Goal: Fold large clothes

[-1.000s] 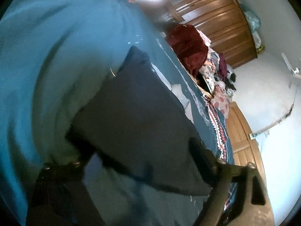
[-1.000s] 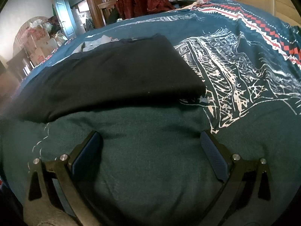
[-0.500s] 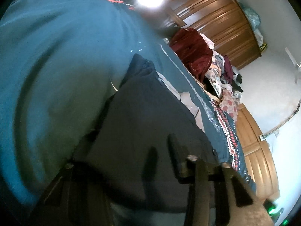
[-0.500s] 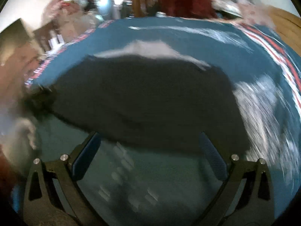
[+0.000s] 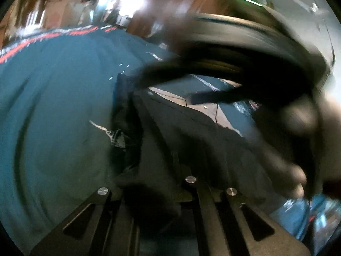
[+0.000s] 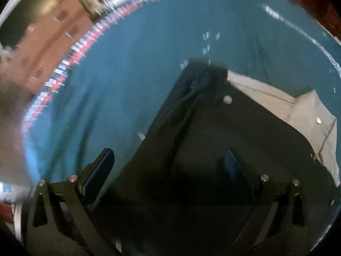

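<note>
Left wrist view: the left gripper (image 5: 149, 183) has its 2 fingers drawn close together with a fold of the dark garment (image 5: 191, 140) bunched between them, so it looks clamped on the cloth, though blur hides the fingertips. Only this view shows the other gripper's dark, smeared body (image 5: 245, 64) crossing the far right, and a blurred hand (image 5: 287, 166) at the near right. The garment lies on a teal bedspread (image 5: 53, 106) with a red-and-white patterned border at the far left. The room beyond is too blurred to read.

Right wrist view: the right gripper (image 6: 168, 170) has its 2 blue-padded fingers (image 6: 100, 170) spread wide apart, holding nothing, with the right finger over the garment (image 6: 213, 138) and the left over bare bedspread (image 6: 138, 53). Here the garment reads clearly as a folded black piece with a small pale button and a bunched far edge. A beige piece of cloth (image 6: 298, 106) shows from beneath its far right side. The near edge of the garment is hidden behind the gripper frame.
</note>
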### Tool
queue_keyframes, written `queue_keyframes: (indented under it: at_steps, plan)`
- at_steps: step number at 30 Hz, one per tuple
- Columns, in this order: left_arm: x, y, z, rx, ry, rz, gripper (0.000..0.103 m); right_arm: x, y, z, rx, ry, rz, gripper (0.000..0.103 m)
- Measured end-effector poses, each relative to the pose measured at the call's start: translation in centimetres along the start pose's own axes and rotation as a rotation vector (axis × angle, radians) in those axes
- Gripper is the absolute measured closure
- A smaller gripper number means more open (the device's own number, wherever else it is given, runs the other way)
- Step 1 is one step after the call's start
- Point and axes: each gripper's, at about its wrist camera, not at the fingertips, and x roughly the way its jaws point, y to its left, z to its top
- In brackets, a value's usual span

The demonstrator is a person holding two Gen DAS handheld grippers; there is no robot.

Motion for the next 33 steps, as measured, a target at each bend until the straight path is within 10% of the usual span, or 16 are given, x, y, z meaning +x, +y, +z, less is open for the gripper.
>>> queue_keyframes:
  at_steps: [4,9,12,20,33]
  plan:
    - [0.5,-0.7,-0.2,0.046,0.014,0.011,0.101,4.0,0.4,1.9,-0.030,0.152,-0.101,0.012]
    - [0.7,-1.1,-0.5,0.071,0.030,0.012,0.101,4.4,-0.5,1.7,-0.052,0.142,-0.160,0.057]
    - [0.6,-2.0,-0.2,0.109,0.027,-0.005,0.101,1.6,-3.4,-0.3,0.057,0.021,-0.008,0.091]
    - [0.0,-14.0,-0.5,0.384,0.028,-0.238,0.095,-10.8,-17.4,-14.1,0.479,-0.382,0.289,0.097]
    - [9.0,-31.6,-7.4,0.587,0.291,-0.472,0.092,-13.2,-33.6,-27.8,0.745,-0.408,0.395,0.097]
